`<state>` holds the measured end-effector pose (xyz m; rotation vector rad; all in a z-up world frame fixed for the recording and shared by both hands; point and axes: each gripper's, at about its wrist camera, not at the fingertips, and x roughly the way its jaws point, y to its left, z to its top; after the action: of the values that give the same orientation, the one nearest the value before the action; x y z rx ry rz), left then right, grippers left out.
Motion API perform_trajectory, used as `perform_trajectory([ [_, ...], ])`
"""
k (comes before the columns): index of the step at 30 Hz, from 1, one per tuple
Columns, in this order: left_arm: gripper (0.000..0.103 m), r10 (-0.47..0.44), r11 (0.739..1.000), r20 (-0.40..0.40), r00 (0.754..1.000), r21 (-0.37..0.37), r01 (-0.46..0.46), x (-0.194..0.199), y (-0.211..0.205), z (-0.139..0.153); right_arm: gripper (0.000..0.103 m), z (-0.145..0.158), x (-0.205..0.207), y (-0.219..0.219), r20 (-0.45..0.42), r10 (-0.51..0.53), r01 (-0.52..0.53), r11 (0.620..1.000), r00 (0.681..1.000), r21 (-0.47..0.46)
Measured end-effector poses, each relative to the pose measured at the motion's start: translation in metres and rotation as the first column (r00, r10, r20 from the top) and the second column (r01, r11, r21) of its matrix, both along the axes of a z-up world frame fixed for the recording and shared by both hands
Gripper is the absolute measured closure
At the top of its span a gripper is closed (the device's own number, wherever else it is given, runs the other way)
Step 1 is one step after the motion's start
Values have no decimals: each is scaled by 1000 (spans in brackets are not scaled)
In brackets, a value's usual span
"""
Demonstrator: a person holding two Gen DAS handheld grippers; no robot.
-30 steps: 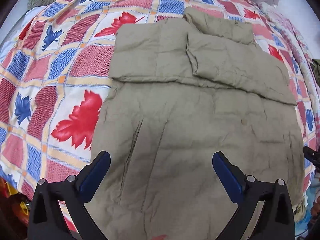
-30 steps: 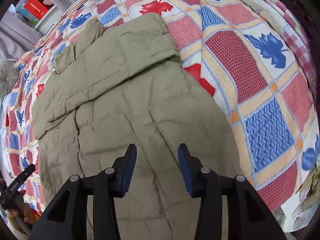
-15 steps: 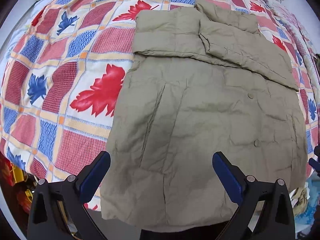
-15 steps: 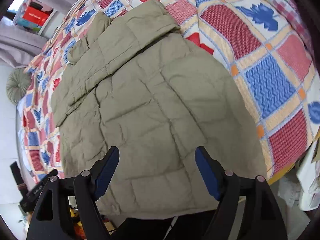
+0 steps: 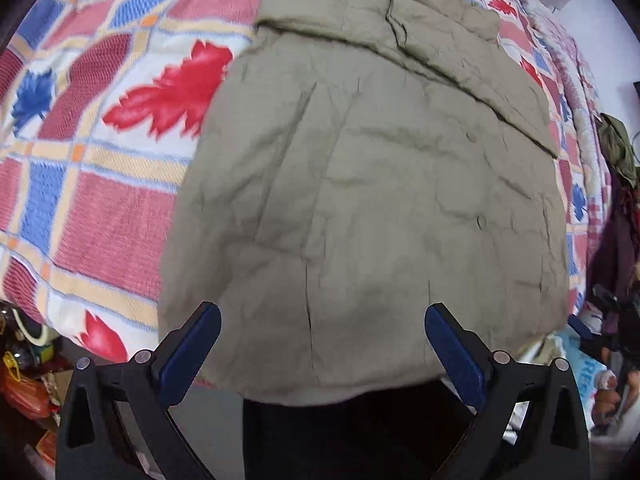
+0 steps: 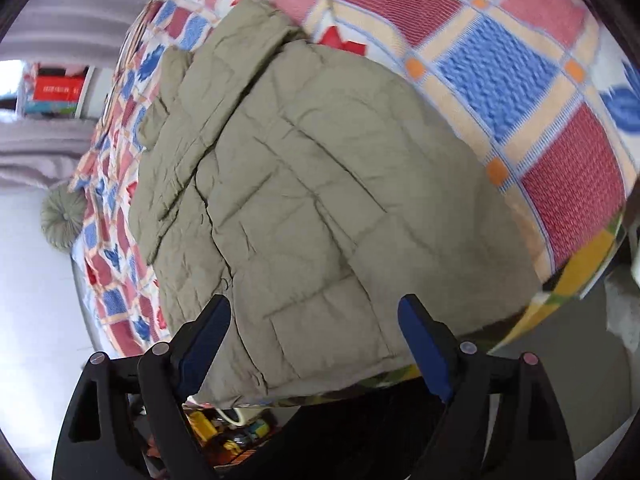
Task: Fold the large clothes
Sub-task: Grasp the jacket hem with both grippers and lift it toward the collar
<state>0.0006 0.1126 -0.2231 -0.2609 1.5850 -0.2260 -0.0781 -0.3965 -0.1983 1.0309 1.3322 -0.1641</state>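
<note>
Olive quilted jacket (image 5: 372,184) lies flat on the patterned bedspread (image 5: 92,184), sleeves folded across its top, hem at the near bed edge. I have my left gripper (image 5: 322,340) and right gripper (image 6: 314,338) both spread, holding nothing. Next, I judge, comes pinching the hem corners to fold upward. No containers visible.

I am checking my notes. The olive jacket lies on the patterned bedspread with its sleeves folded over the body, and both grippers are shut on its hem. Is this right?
Not quite: neither gripper holds the hem. The left gripper and right gripper are both open, as each wrist view shows. The olive jacket does lie on the patterned bedspread with sleeves folded across.
</note>
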Motion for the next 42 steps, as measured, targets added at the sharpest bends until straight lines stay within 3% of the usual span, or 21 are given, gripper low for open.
perform_trajectory([
  [7, 1, 55, 975, -159, 986, -206, -88, -34, 22, -24, 15, -41, -51, -18, -99, -145, 157, 980, 984, 124],
  [12, 1, 70, 955, -257, 964, -263, -139, -55, 28, -45, 15, -74, -61, -15, -147, -192, 214, 963, 970, 160],
  [17, 1, 103, 924, -325, 940, -319, -211, -68, 28, -66, 15, -83, -50, -12, -109, -224, 243, 947, 968, 209],
  [24, 1, 106, 904, -340, 934, -359, -233, -71, 10, -82, 15, -70, -22, -5, -14, -213, 209, 940, 977, 270],
  [33, 1, 148, 877, -246, 958, -414, -242, -48, 1, -65, 15, -69, 1, 3, 28, -221, 198, 918, 975, 344],
  [42, 1, 140, 925, -299, 944, -301, -233, -50, -4, -91, 15, -91, 0, 8, -63, -147, 159, 940, 987, 302],
])
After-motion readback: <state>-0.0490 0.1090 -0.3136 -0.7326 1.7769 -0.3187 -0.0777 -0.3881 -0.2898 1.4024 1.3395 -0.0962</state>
